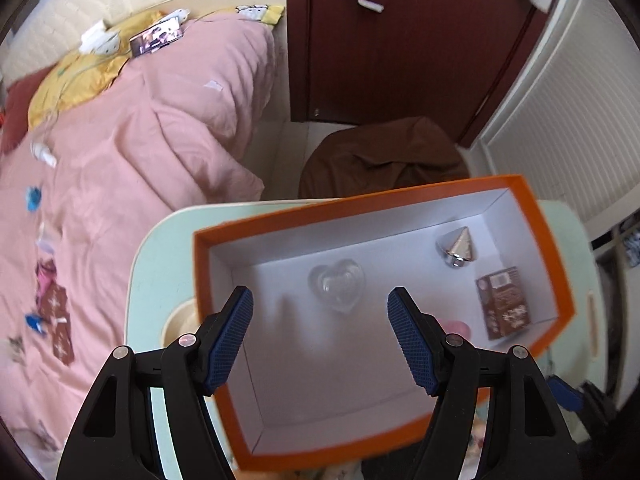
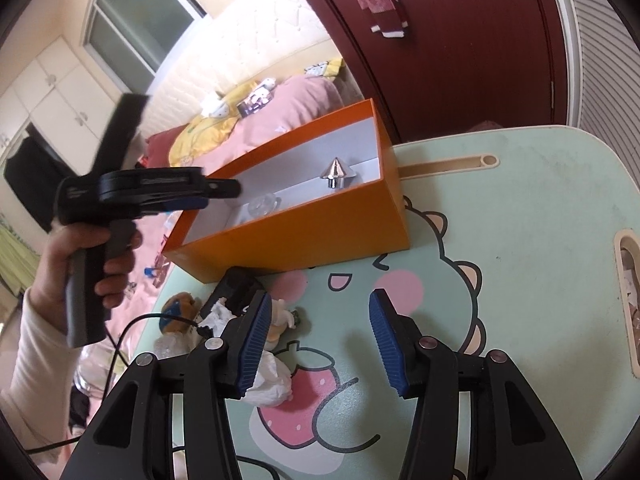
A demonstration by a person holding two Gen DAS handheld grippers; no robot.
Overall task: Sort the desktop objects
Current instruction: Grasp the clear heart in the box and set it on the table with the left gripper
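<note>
An orange box (image 1: 340, 206) with a white inside stands on the pale green table (image 1: 160, 248). In it lie a clear heart-shaped glass (image 1: 338, 284), a silver cone (image 1: 458, 246) and a brown packet (image 1: 504, 304). My left gripper (image 1: 319, 292) hangs open over the box, pointing down, with nothing between its fingers. In the right wrist view a hand holds the left gripper (image 2: 224, 190) over the box's (image 2: 300, 232) left end. My right gripper (image 2: 320, 294) is open above the cartoon table top (image 2: 520, 220), holding nothing.
Left of the right gripper lie a crumpled white wrapper (image 2: 272, 380), a small figurine (image 2: 280, 316), a black object (image 2: 234, 290), a plush toy (image 2: 178, 310) and a black cable (image 2: 132, 328). A pink bed (image 1: 140, 140) adjoins the table; a brown cushion (image 1: 380, 156) sits behind it.
</note>
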